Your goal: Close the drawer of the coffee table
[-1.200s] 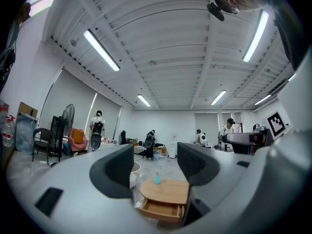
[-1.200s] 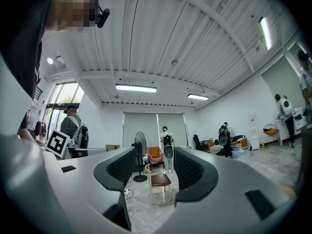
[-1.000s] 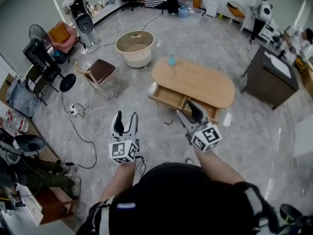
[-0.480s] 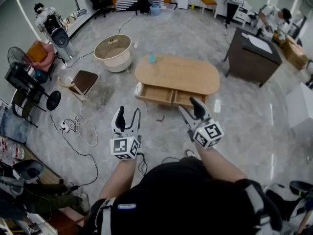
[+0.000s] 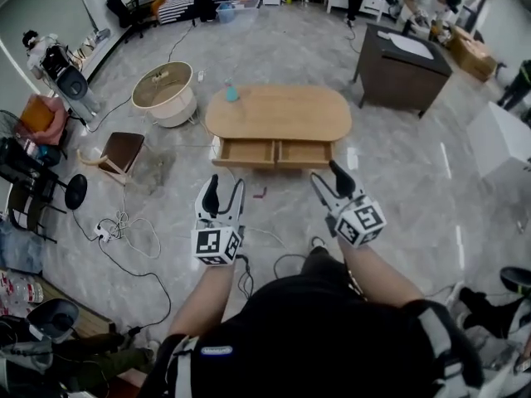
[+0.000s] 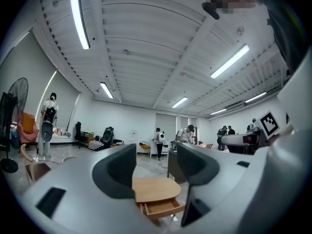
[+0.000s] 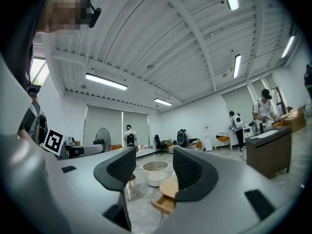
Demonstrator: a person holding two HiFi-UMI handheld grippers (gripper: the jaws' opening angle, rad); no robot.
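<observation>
While both grippers are held up in the lower middle of the head view, neither touches any furniture. The left gripper (image 5: 224, 185) has its jaws spread with nothing between them; its own view (image 6: 156, 165) shows only the distant room through the gap. The right gripper (image 5: 325, 174) is likewise spread and empty, as its own view (image 7: 153, 167) confirms.

The coffee table (image 5: 278, 110), an oval wooden top, stands in the upper middle of the frame, well apart from both grippers. Along its near edge a drawer (image 5: 245, 151) stands pulled out, interior exposed and appearing empty. A second drawer (image 5: 304, 152) just beside it, to the right in the frame, is also pulled out. In the left gripper view the pulled-out drawer (image 6: 158, 207) shows below the table top (image 6: 153, 189), between the jaws.

A blue bottle (image 5: 231, 93) stands upright on the table's upper-left end. A round white tub (image 5: 163, 92) sits on the floor to the table's left, a brown stool (image 5: 121, 150) below it. A dark desk (image 5: 402, 56) occupies the upper right. Loose cables (image 5: 124, 222) lie on the floor at left.
</observation>
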